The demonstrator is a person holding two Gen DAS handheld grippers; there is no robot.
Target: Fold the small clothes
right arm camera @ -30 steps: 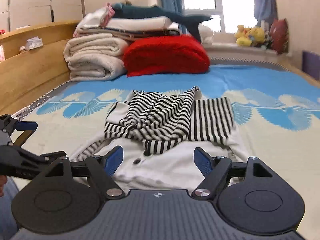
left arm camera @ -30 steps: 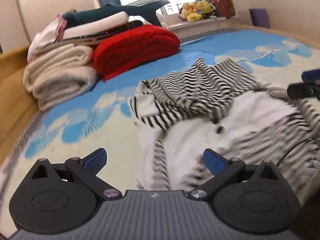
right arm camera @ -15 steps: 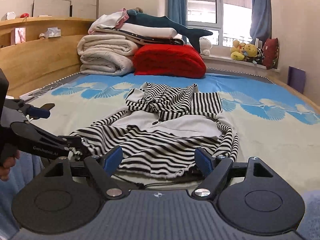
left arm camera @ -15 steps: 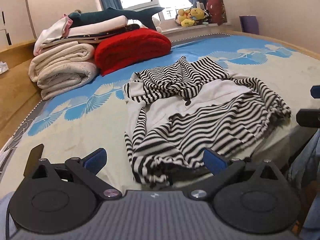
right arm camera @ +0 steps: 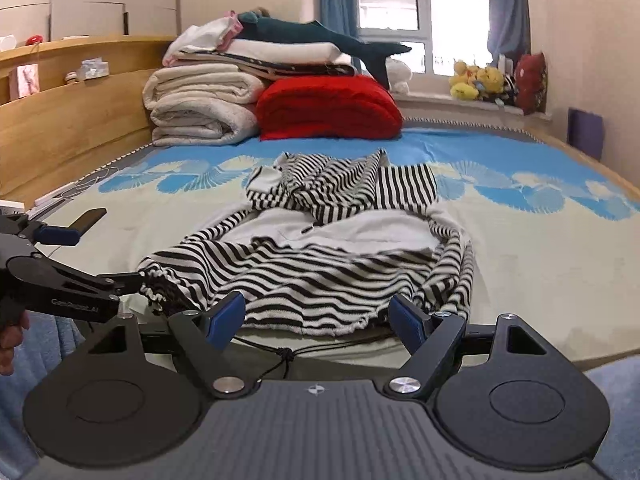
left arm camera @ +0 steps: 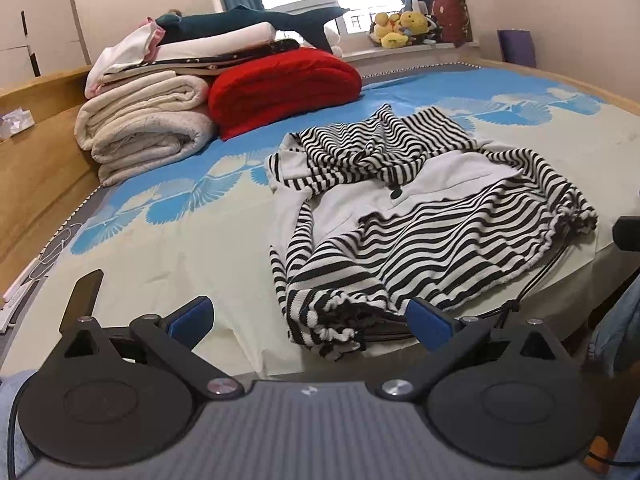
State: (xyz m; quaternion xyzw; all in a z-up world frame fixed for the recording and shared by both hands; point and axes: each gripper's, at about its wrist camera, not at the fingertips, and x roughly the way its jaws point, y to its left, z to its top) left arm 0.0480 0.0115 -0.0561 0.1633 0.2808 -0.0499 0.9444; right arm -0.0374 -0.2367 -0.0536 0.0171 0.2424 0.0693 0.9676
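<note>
Lying rumpled on the bed [left arm camera: 168, 264], near its front edge: a black-and-white striped garment [left arm camera: 424, 216], hem toward the cameras. Hovering just before that hem, both wide open and gripping nothing: the left claw [left arm camera: 310, 318] and the right claw [right arm camera: 318, 318]. Stacked at the bed's far end: folded cream blankets [right arm camera: 200, 108] beside a red blanket [right arm camera: 328, 108].
</note>
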